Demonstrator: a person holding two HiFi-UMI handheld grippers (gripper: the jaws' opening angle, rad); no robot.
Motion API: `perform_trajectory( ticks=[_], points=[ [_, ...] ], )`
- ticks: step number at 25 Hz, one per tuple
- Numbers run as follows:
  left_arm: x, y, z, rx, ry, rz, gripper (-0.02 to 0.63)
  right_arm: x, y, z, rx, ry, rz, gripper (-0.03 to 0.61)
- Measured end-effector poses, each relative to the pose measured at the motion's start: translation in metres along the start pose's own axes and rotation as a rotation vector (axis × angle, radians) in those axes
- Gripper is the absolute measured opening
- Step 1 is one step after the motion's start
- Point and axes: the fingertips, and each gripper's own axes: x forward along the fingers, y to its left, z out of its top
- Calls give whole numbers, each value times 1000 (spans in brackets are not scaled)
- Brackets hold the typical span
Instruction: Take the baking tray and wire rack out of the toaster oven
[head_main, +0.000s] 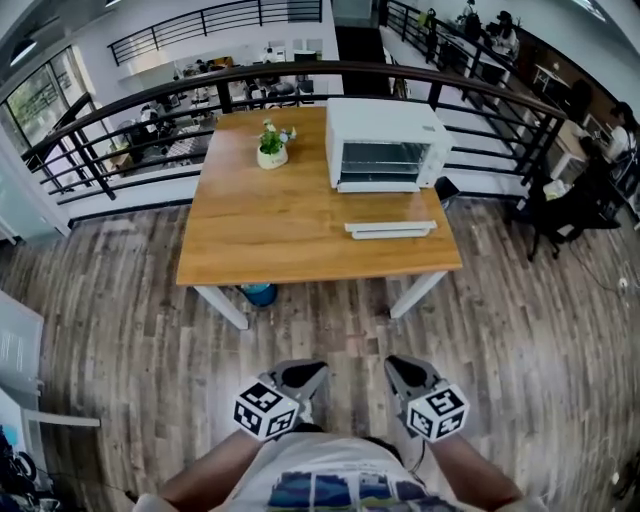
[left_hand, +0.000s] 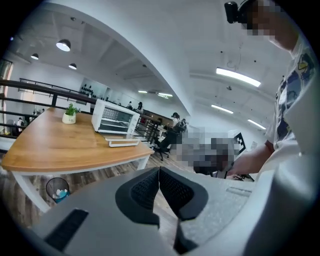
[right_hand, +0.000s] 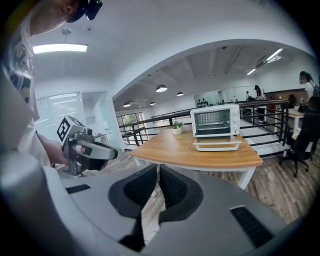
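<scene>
**Standoff from the tabletop, both tools empty**

The person stands on the wood floor (head_main: 130, 290), well short of the tabletop (head_main: 270, 235). Both tools are held close to the body.

- The left tool (left_hand: 159, 171) has its ribbed pads pressed together, with nothing between them.
- The right tool (right_hand: 157, 171) has its pads all but touching, and it is also empty.
- The toaster oven (head_main: 385, 140) sits at the far right of the tabletop. Its front faces the person.
- A white bar (head_main: 390, 229) lies flat just in front of the oven. It is probably the handle edge of its dropped door, so the mouth looks open already.
- The baking tray and wire rack cannot be told apart at this range. Both are judged to be inside the cavity.
- A potted plant (head_main: 272, 145) stands to the left of the oven, apart from it.

The step in hand reads as the walk-up, and nothing has been extracted yet. To do it well:

- Close in square to the oven mouth, on the right half of the near edge.
- Spread the pads before reaching in.
- Bring each tool in low over the door rather than onto it.
- Pinch one front rim at a time.
- Draw it out level, so the rack does not snag the side rails or tip the tray.
</scene>
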Motion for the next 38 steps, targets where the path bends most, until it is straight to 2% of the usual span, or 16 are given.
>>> perform_trajectory(
  ticks=[7,16,22,29,38],
  points=[
    [-18,77,27,23,10,-46,5,87,3,28,-32,24,-64,20],
    [5,126,53,-5,-3,-77,5,163,-32,72,-25,14,-79,18],
    [45,165,90,16,-2,-62,5,207,-95,101,13,-11,-86,20],
    [109,210,143,36,7,-44,5,264,-180,130,49,14,-74,23],
    [192,237,194,44,15,-45,5,326,-287,152,172,19,-49,37]
  ],
)
